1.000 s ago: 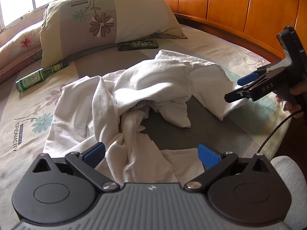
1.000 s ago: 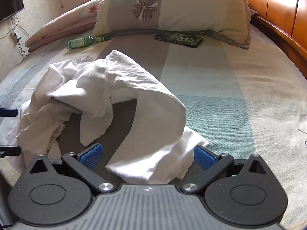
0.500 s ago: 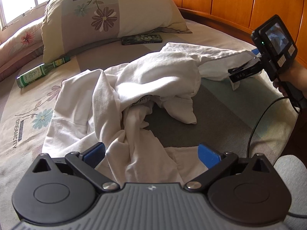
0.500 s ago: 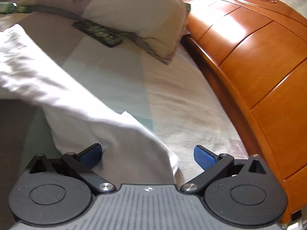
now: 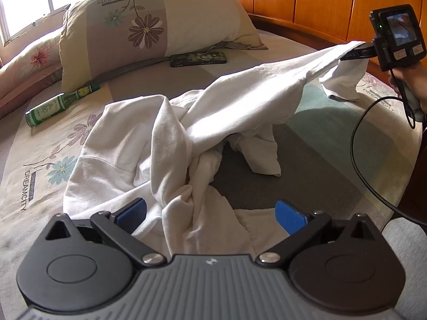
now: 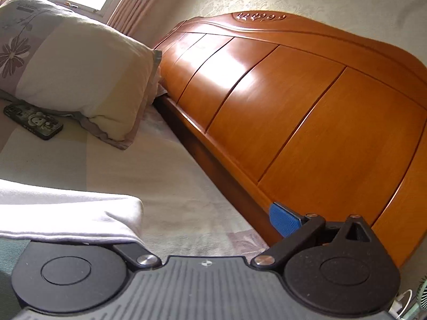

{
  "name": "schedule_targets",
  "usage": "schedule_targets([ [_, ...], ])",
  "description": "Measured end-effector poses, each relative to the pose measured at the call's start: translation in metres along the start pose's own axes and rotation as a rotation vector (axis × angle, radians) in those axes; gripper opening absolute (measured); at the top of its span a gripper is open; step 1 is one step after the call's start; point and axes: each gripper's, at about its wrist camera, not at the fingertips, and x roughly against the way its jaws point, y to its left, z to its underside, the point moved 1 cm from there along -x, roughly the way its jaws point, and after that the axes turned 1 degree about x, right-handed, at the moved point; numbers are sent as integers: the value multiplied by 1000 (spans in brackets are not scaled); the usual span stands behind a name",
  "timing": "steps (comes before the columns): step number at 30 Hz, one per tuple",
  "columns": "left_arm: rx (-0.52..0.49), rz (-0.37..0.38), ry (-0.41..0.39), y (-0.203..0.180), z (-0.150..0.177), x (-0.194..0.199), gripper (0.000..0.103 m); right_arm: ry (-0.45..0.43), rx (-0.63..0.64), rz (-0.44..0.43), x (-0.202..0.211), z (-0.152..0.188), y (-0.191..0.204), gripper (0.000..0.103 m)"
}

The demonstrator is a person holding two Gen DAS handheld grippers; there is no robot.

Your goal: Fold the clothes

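A crumpled white garment lies in a twisted heap on the bed, over the grey and green patches of the patterned cover. The left hand-held gripper hovers low at the near edge of the heap with its blue pads spread wide, a bunched fold of cloth lying between them but not pinched. Off to the right, the right hand-held gripper lifts one end of the garment off the cover, so the cloth stretches in a taut ridge from the heap up to its tip, with a loose flap hanging below. In its own wrist view the cloth drapes over the left finger and hides it, while the right finger stands far out to the side, so I cannot tell how the cloth is gripped. Behind the heap sit a flowered pillow, a dark phone and a green bottle, all well clear of the garment, with the wooden headboard beyond
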Motion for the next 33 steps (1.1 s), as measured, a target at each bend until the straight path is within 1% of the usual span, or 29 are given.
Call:
schedule_targets([
  [1, 0, 2, 1, 0, 0, -1, 102, 15, 15, -15, 2, 5, -3, 103],
  [3, -3, 5, 4, -1, 1, -2, 102, 78, 46, -57, 1, 20, -6, 103],
  [6, -4, 15, 11, -1, 1, -5, 102, 139, 20, -117, -1, 43, -16, 103],
  [7, -5, 17, 13, -2, 1, -6, 102, 165, 0, -157, -3, 50, -19, 103],
  [8, -6, 18, 15, -3, 1, -7, 102, 197, -29, -225, -5, 55, -21, 103],
  [9, -8, 18, 16, -4, 1, -8, 102, 208, -42, -286, -5, 59, -20, 103],
  [12, -16, 16, 20, -7, 1, -10, 102, 199, -27, -445, 0, 64, -7, 103],
  [14, -23, 9, 28, -9, 0, -11, 102, 207, 4, -510, 2, 65, 2, 103],
  [18, -33, 4, 36, -9, 0, -10, 102, 237, -20, -675, 4, 62, 3, 103],
  [19, -34, 3, 38, -8, 0, -11, 102, 245, -29, -705, 5, 62, 0, 103],
  [23, -49, -2, 42, -11, -2, -13, 102, 281, -83, -756, 10, 64, -23, 103],
  [26, -67, -1, 40, -16, -4, -15, 102, 271, -120, -778, 15, 64, -45, 103],
  [29, -73, 7, 30, -19, -6, -12, 102, 247, -151, -756, 11, 63, -63, 103],
  [33, -77, 28, 1, -21, -9, -1, 102, 230, -258, -723, -9, 61, -86, 103],
])
